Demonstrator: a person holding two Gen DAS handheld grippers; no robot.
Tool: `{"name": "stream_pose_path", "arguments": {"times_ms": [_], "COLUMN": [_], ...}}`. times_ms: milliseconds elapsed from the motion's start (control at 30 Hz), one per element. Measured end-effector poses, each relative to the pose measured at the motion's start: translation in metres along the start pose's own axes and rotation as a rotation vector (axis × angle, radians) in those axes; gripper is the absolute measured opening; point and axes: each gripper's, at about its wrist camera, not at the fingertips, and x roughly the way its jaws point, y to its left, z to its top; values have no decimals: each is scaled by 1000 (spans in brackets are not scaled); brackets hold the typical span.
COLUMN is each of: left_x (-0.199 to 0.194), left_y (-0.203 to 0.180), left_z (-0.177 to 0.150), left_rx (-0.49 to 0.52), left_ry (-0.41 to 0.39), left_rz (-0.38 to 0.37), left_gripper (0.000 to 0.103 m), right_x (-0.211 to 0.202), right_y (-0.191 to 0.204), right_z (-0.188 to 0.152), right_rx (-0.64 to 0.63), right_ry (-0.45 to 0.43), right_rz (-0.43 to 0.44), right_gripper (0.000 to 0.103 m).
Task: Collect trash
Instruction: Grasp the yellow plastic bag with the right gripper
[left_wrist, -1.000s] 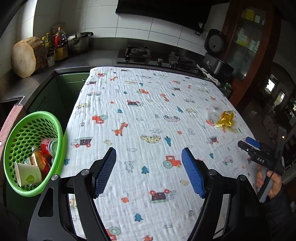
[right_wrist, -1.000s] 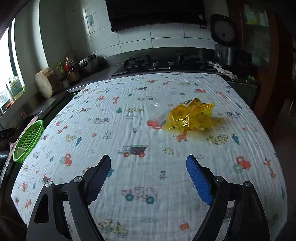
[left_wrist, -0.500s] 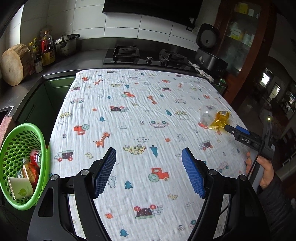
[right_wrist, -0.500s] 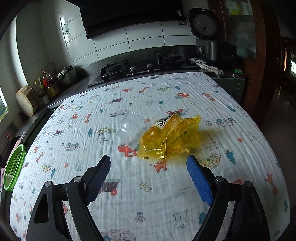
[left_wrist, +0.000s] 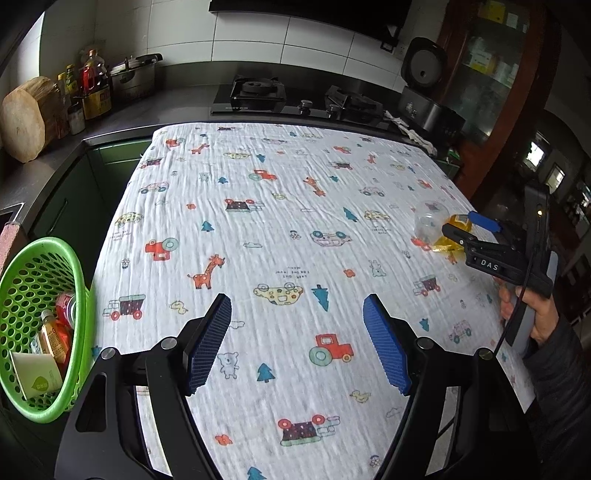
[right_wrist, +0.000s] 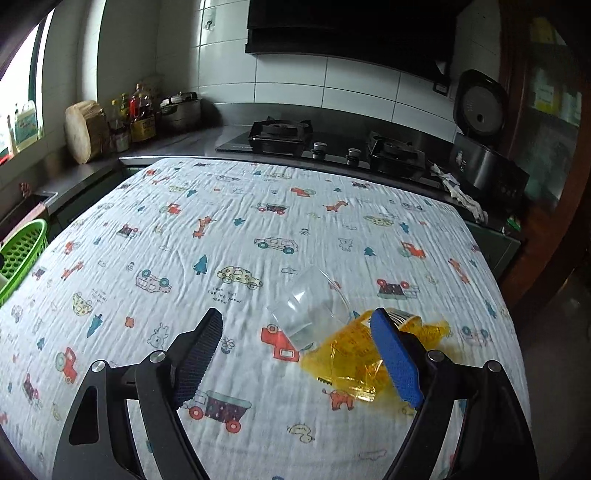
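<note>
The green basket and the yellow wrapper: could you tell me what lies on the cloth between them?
Only bare printed cloth in the left wrist view: nothing lies between the green basket and the yellow wrapper.

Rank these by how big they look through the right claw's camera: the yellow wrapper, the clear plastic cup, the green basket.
1. yellow wrapper, looks largest, though it lies nearest the camera.
2. clear plastic cup, close to the wrapper in apparent size, so unsure.
3. green basket, looks smallest, but it is far off and cut by the frame edge.
</note>
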Motion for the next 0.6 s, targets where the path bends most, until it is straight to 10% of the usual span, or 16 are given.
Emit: {"name": "stream_pose_path", "arguments": {"times_ms": [600], "left_x": [25], "left_y": [11], "left_z": [-3], "left_rx": [-42], "left_ry": [50], "left_rz": [-27], "left_gripper": [73], "right_x": [31], "right_y": [12], "right_z": [-5], "right_rx": [-139], "right_ry": [89], "right_rz": [-36], "right_gripper": [60]}}
